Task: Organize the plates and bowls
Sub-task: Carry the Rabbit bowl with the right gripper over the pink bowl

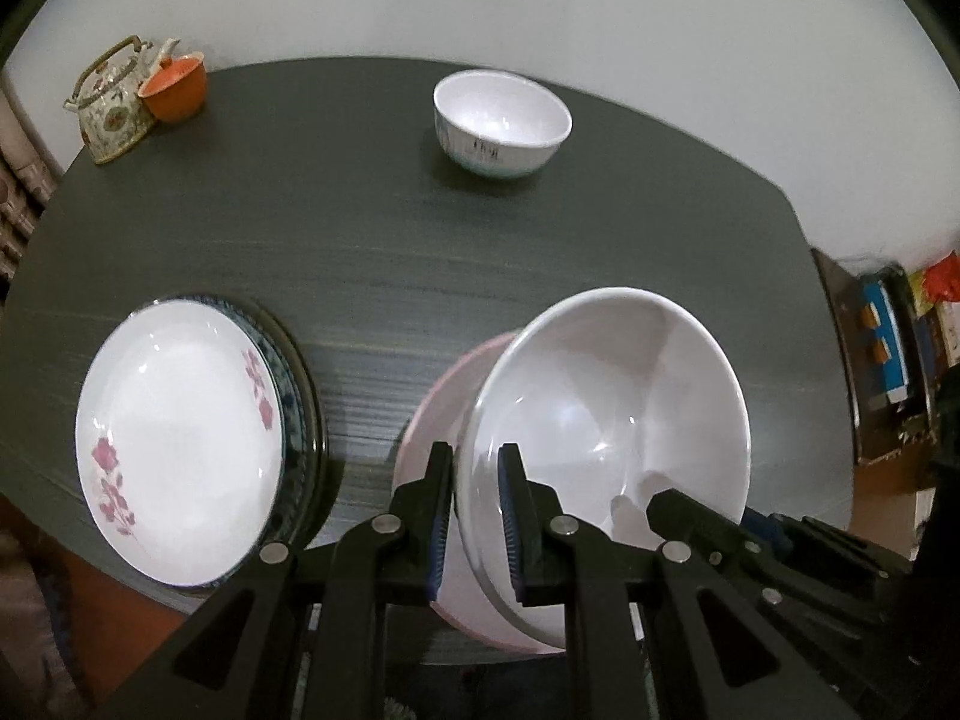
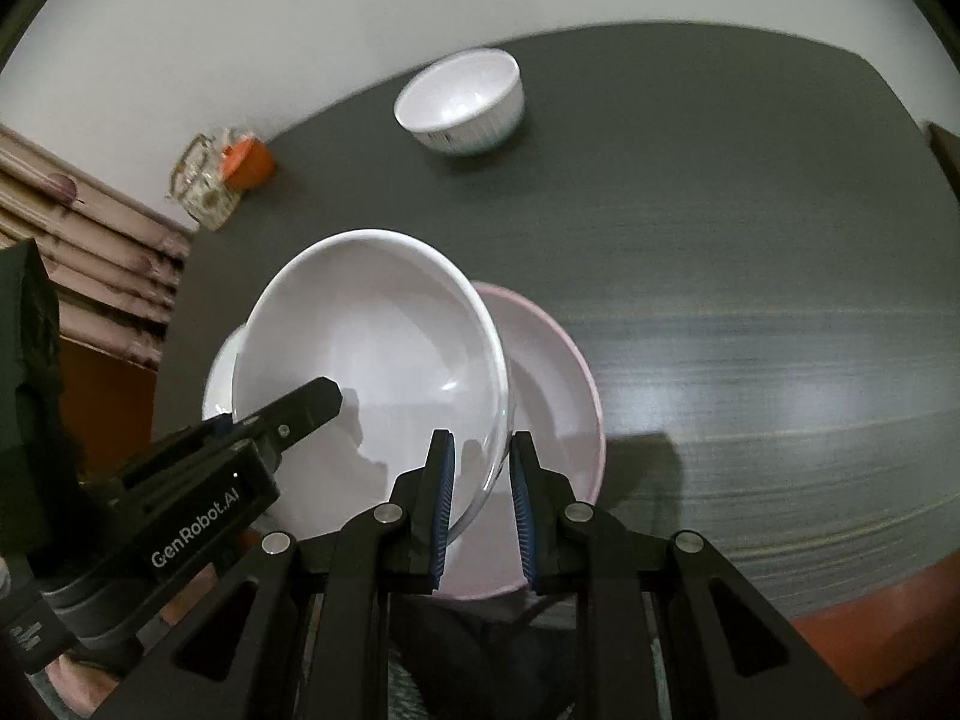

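A dark grey table [image 1: 372, 252] stands against a white wall [image 1: 480, 6]; a cluttered shelf [image 1: 894, 354] sits at 3 o'clock.
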`<state>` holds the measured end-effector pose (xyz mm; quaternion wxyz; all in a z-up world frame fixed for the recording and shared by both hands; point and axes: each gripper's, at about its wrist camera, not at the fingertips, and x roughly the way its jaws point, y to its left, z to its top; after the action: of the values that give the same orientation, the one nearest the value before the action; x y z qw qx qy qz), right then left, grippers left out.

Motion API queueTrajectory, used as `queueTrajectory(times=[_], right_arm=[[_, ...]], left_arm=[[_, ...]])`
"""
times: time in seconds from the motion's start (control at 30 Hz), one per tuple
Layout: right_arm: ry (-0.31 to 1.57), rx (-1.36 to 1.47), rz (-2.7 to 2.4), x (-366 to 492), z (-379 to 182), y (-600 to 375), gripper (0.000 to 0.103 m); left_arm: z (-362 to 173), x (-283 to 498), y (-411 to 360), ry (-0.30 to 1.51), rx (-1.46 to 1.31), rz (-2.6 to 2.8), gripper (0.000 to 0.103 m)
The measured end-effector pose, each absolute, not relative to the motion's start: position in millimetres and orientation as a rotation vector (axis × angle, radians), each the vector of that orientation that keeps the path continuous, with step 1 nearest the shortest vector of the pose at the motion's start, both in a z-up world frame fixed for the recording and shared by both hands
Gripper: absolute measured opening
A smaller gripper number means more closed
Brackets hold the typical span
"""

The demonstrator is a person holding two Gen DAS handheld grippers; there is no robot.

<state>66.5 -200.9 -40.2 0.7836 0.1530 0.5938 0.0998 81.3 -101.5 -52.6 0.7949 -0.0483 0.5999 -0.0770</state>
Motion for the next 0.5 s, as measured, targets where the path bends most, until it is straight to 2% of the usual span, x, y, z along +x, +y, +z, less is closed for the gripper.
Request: queueTrajectory(times=[0.5], right_arm=[[1.352,0.311,0.177,67.5,-71.2,-197.3,0.019]], left_arm=[[-84.6,80.1,-101.7,1.364,-0.086,-0.133,0.016]])
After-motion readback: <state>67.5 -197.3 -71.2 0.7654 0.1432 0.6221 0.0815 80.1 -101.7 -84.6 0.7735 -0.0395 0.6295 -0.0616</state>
